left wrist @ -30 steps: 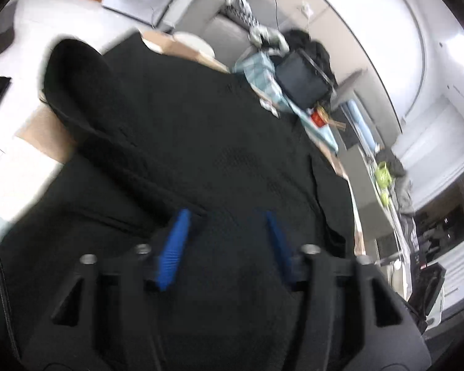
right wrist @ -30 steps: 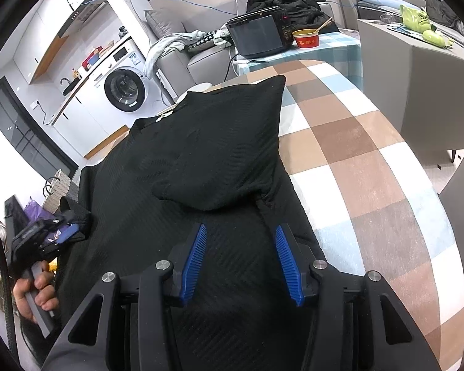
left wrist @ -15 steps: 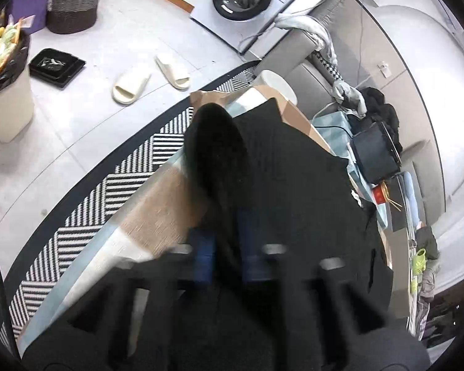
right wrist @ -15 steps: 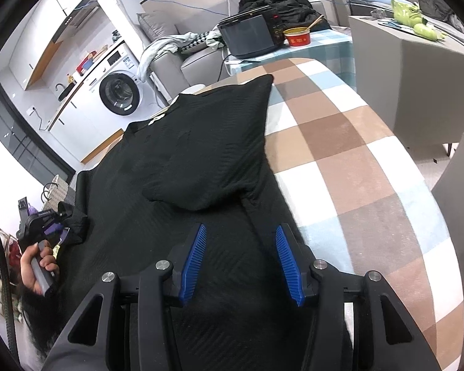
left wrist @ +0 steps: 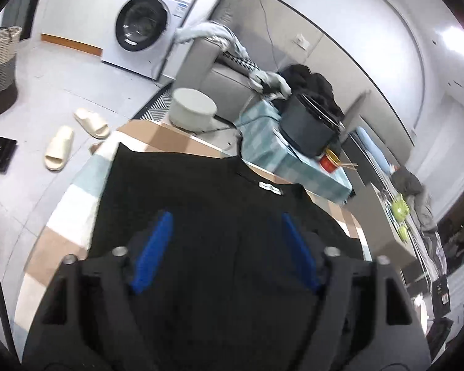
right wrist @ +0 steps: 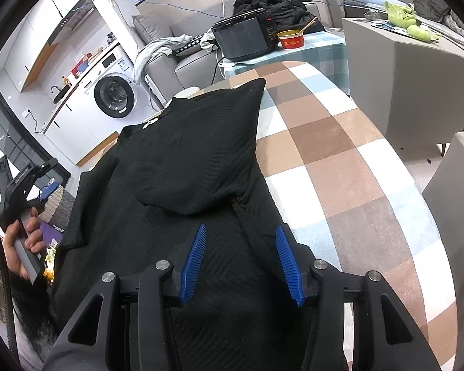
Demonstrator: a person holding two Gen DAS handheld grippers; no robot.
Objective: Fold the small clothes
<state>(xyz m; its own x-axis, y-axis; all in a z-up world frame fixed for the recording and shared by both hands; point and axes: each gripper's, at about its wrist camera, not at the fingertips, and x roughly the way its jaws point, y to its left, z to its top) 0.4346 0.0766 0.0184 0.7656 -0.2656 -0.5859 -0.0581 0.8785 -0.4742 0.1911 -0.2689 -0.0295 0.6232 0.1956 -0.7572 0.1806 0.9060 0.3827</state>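
Checkered table | black knit top flat, sleeve folded in | left claw opening, empty | right claw apart

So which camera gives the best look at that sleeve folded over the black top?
The right wrist view. There the folded sleeve lies in full across the black top, with its edges plain against the checked tablecloth. The left wrist view shows the black top mostly as one dark mass, with no sleeve distinguishable.

- The left hand-held gripper is pointing downward, its jaws opening with nothing pinched between them.
- The right hand-held gripper is tilting downward, its blue pads standing apart.
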